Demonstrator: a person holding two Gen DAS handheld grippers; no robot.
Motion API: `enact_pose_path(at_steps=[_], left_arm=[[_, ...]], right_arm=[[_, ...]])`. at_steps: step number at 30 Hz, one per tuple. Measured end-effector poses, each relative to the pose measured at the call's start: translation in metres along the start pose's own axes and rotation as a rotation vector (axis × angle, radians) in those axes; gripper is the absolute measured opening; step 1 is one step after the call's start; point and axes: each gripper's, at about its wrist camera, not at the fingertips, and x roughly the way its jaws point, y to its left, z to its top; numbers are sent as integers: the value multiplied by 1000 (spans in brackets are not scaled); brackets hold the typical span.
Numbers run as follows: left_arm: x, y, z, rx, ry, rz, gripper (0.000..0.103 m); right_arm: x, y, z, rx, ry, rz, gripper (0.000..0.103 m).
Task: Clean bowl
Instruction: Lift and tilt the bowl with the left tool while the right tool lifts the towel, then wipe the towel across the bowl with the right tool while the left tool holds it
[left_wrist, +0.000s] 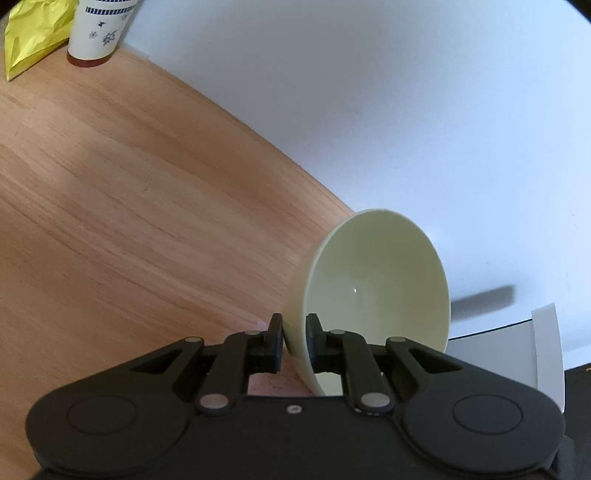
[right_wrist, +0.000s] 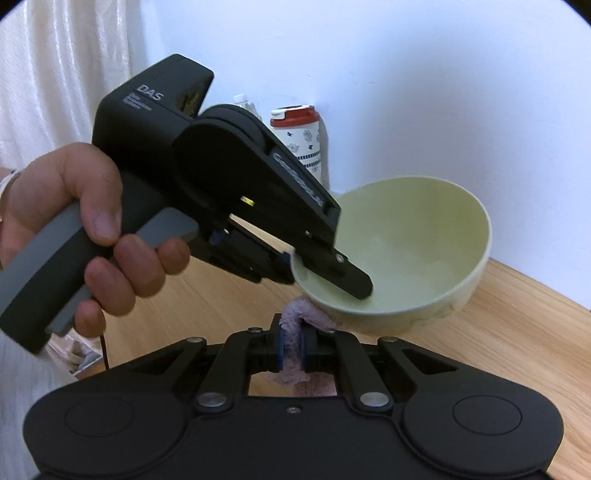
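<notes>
Left gripper (left_wrist: 294, 339) pinches the pale green bowl (left_wrist: 373, 280) by its rim, tipped above the wooden table (left_wrist: 129, 192), white wall (left_wrist: 369, 92) behind, patterned cup (left_wrist: 99, 31) far left

Right gripper (right_wrist: 291, 347) clamps a pinkish cloth (right_wrist: 301, 314) just below the bowl's (right_wrist: 406, 251) near wall; nothing visible inside it

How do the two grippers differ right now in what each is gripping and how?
The left gripper pinches the pale green bowl's rim, one finger inside and one outside; the right gripper clamps a folded lilac cloth. The left's load is rigid and held tilted above the wooden table; the right's is soft, bulging past the fingertips, below the bowl. Both are shut.
</notes>
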Motion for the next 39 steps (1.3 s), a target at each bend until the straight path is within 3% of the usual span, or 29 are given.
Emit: enact_pose_path(at_steps=[7,16,24,28,39], left_arm=[[-4,4,5,9,2,30,11],[-3,10,6,1,13,63,11],[1,10,8,25,40,61,11],[4,12,8,29,53,74,11],[13,11,8,103,92,81,11]], right_arm=[[-3,-16,1,1,27,-56,8],[-18,-63,2,200,-7,-95,8],[-61,-64,-19,375,-43,-43,8],[-90,-57,-55,496,-56,22,8],[-60,-96,-53,873,-76,166,9]])
